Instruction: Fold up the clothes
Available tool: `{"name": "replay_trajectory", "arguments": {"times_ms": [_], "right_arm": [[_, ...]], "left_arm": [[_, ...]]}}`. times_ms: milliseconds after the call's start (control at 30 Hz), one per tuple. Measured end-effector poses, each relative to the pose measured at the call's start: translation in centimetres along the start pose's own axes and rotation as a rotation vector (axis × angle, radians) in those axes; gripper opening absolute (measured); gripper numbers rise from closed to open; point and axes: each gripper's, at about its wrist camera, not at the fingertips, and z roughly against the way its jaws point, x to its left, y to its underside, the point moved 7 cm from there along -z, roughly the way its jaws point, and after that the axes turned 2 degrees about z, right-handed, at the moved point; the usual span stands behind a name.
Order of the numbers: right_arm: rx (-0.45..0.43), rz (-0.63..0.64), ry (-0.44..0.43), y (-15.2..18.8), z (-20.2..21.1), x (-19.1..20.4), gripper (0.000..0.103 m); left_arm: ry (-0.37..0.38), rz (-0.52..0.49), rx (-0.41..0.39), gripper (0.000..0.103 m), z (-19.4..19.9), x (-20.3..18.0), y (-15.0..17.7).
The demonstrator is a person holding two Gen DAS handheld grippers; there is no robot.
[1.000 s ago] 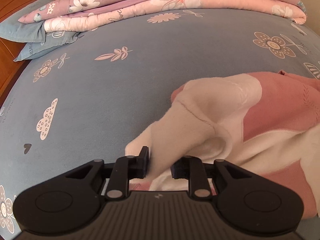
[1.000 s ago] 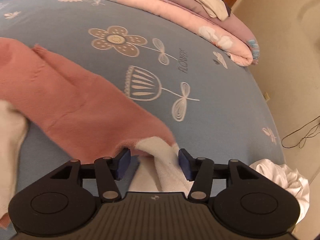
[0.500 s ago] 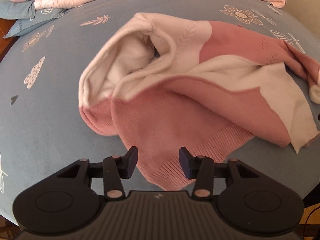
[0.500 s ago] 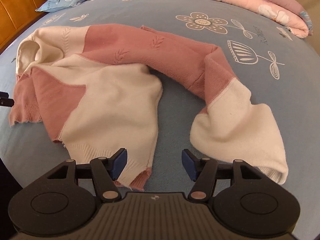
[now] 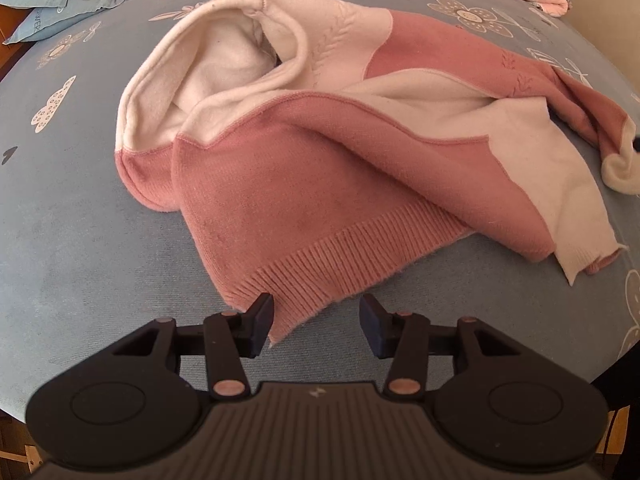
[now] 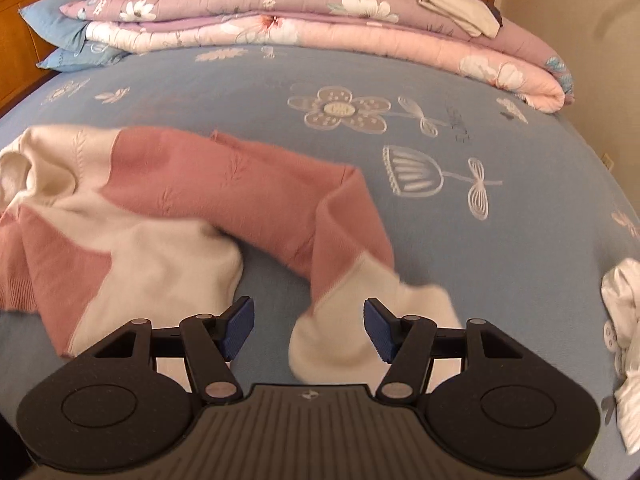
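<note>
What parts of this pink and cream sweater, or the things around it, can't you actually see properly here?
- Sweater second sleeve: left wrist view, hidden under the bunched body.
- Sleeve cuff: right wrist view, blurred, its end hidden behind the right gripper.
- White cloth: right wrist view, cut off by the edge.
- Folded item on the quilt: too small to identify.

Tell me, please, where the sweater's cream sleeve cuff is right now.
In the right wrist view, the cream cuff lies on the blue bedsheet between the open right gripper's fingers.

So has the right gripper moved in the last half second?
Yes. The right gripper has pulled back and turned right: the folded quilt shows fuller, and the sweater's cream sleeve cuff is between its fingers.
</note>
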Motion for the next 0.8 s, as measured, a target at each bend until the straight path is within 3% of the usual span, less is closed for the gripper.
{"name": "replay_trajectory", "arguments": {"times_ms": [167,300,467,567,633,700,733,800], "right_arm": [[-0.069,0.027,-0.015,-7.5,-3.4,-1.8,0.067],[-0.008,0.151,-0.119,-12.2,-9.6,-0.7,0.067],[0.133,0.420,-0.232,-13.4,-16.4,1.6,0.064],[0.220,0.506,-0.259,-12.7,-19.0,1.6,0.064],[0.254,0.497,-0.293,-12.5,-19.7,1.5,0.062],[0.267,0.493,-0.321,-12.2,-19.4,1.8,0.025],[0.252,0.533,-0.300,-11.9,-18.9,2.1,0.014],[0.196,0.610,-0.217,-11.6,-17.9,2.8,0.014]], "left_arm": [[-0.002,-0.039,-0.015,0.048,0.1,-1.5,-0.2],[0.008,-0.065,-0.023,0.049,0.2,-2.8,-0.4],[0.025,-0.076,-0.031,0.050,0.6,-3.7,-0.5],[0.040,-0.068,-0.036,0.053,0.3,-4.1,-0.8],[0.044,-0.079,-0.032,0.054,0.0,-4.4,-0.9],[0.045,-0.099,-0.025,0.054,-0.5,-4.9,-1.1],[0.046,-0.107,-0.021,0.054,-0.8,-5.2,-1.1],[0.061,-0.115,-0.014,0.054,-1.1,-5.5,-1.2]]}}
